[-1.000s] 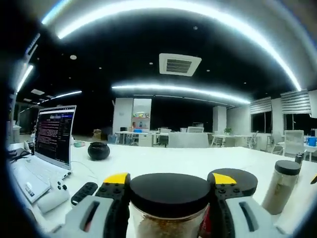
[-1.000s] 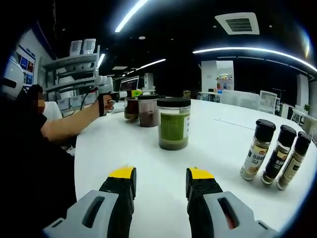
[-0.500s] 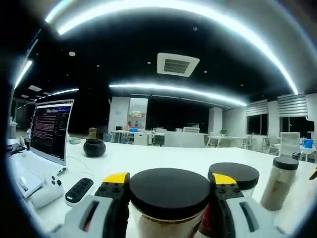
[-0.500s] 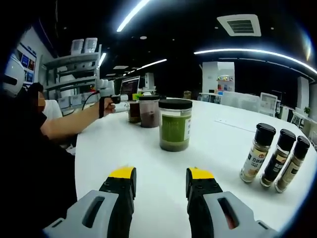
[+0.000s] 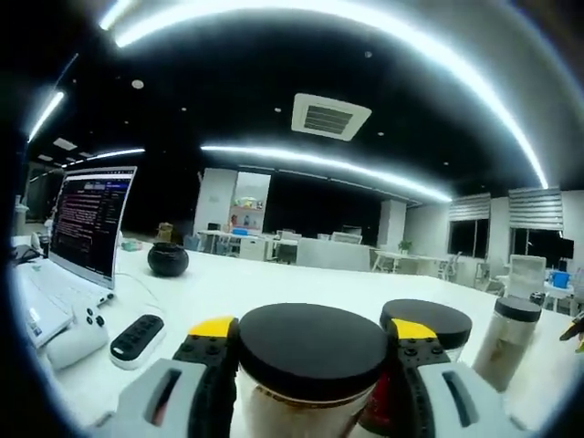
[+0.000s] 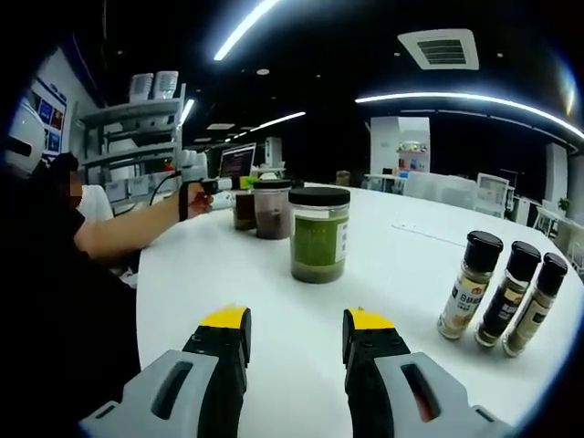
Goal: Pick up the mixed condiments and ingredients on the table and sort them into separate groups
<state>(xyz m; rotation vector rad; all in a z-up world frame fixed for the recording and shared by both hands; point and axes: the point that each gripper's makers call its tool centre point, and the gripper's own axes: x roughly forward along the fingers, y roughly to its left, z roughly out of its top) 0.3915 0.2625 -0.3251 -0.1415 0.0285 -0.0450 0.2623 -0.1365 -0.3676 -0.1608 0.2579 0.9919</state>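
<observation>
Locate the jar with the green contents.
In the right gripper view, the green jar stands on the white table ahead of the open right gripper, between two darker jars and three spice bottles.

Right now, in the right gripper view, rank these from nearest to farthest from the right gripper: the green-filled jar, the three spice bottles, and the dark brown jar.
1. The three spice bottles, a row on the right of the white table; nearest the right gripper.
2. The green-filled jar, ahead near the centre; close to the bottles in distance.
3. The dark brown jar, behind it, to the left, clearly farthest.
</observation>
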